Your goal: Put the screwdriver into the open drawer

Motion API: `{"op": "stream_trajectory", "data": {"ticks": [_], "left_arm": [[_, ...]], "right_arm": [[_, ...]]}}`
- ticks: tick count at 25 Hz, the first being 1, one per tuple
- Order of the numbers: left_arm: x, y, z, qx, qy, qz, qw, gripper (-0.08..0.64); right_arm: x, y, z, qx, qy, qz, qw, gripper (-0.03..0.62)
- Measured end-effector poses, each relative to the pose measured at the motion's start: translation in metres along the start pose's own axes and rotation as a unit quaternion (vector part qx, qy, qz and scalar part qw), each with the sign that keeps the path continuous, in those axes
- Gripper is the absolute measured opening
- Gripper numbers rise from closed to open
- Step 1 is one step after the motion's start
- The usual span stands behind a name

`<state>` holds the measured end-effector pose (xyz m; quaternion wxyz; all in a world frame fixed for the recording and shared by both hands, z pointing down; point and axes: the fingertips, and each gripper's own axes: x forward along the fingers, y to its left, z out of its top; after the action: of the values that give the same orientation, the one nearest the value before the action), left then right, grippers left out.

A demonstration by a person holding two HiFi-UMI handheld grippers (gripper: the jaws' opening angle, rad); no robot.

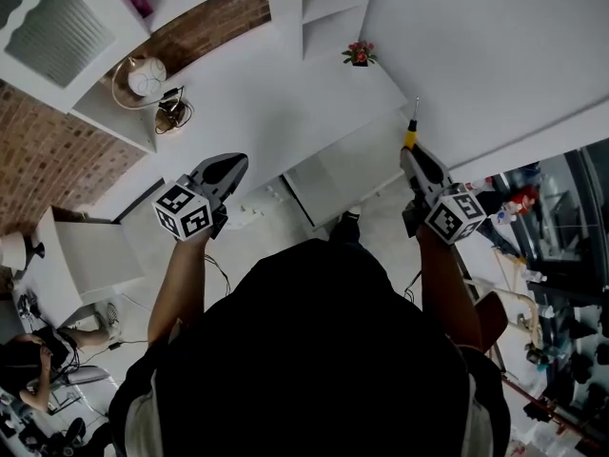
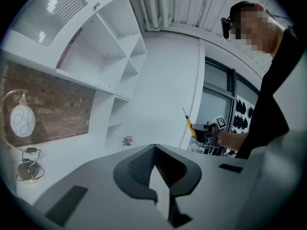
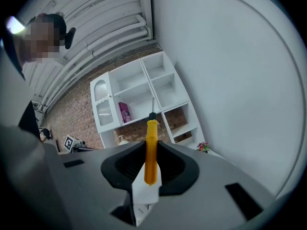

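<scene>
In the head view the screwdriver has a yellow handle and a thin metal shaft that points away from me. My right gripper is shut on its handle. The right gripper view shows the handle standing up between the jaws of the right gripper. The white drawer stands open under the desk edge, just left of that gripper. My left gripper hovers left of the drawer, shut with nothing in it. In its own view, the left gripper has its tips together.
On the white desk stand a round lamp at the far left and a small flower pot by the wall. A white shelf unit hangs on the brick wall. Racks stand to my right.
</scene>
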<state>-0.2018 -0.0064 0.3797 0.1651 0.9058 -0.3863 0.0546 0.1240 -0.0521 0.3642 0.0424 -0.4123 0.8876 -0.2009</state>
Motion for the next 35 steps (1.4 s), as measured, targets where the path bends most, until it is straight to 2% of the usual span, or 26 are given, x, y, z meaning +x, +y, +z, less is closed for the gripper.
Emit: {"op": "stream_trajectory", "data": {"ticks": [15, 35], "left_arm": [[0.063, 0.027, 0.013, -0.013, 0.011, 0.016, 0.9997, 0.015], [0.151, 0.059, 0.035, -0.033, 0.014, 0.051, 0.9981, 0.015]], "right_arm": [[0.055, -0.063, 0.012, 0.017, 0.022, 0.019, 0.999, 0.083], [0.123, -0.149, 0.027, 0.022, 0.081, 0.053, 0.995, 0.083]]}}
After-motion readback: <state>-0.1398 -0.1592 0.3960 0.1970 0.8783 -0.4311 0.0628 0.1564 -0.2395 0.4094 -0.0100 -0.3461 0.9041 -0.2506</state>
